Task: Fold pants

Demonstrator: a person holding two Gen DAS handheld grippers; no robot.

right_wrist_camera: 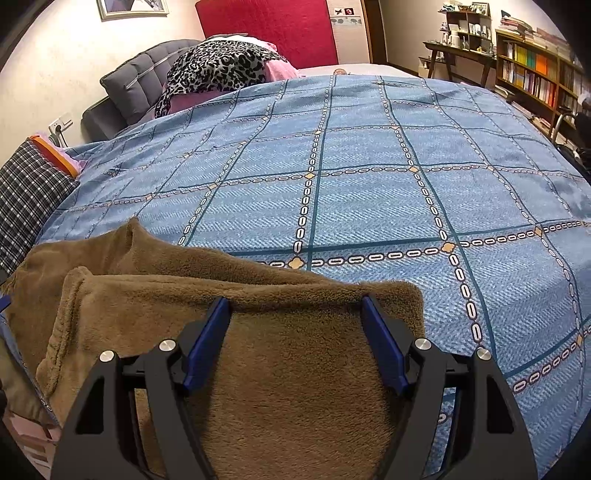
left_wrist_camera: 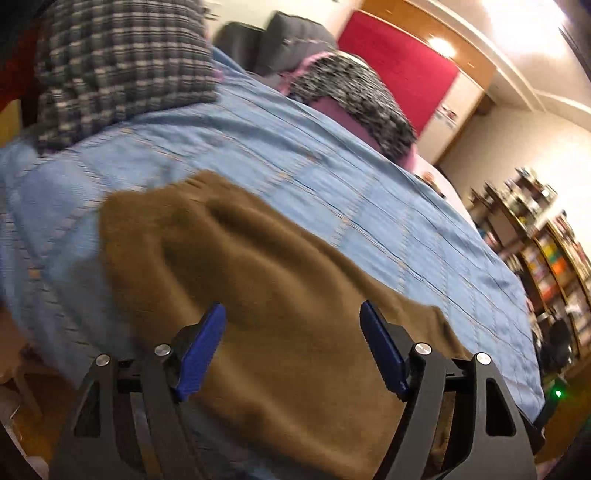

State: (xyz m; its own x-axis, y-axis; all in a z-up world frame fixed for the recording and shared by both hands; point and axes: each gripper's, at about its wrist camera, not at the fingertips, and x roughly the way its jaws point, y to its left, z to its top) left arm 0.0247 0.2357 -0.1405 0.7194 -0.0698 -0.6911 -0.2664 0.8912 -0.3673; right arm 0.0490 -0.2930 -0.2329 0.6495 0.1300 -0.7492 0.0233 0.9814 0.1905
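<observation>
Bed (right_wrist_camera: 369,155) carries a blue checked cover. Brown fleece pants (right_wrist_camera: 295,387) lie folded at the bed's near edge. Right gripper (right_wrist_camera: 295,317) hangs above the pants, jaws wide apart, clasping nothing. Left gripper (left_wrist_camera: 291,325) likewise over the pants, jaws wide, gripping nothing.

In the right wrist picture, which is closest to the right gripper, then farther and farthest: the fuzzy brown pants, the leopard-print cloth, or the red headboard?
From the right gripper:
1. Brown fleece pants, directly under and between its open fingers.
2. Leopard-print cloth, far across the blue bedspread, upper left.
3. Red headboard, behind the cloth, against the wall.
</observation>
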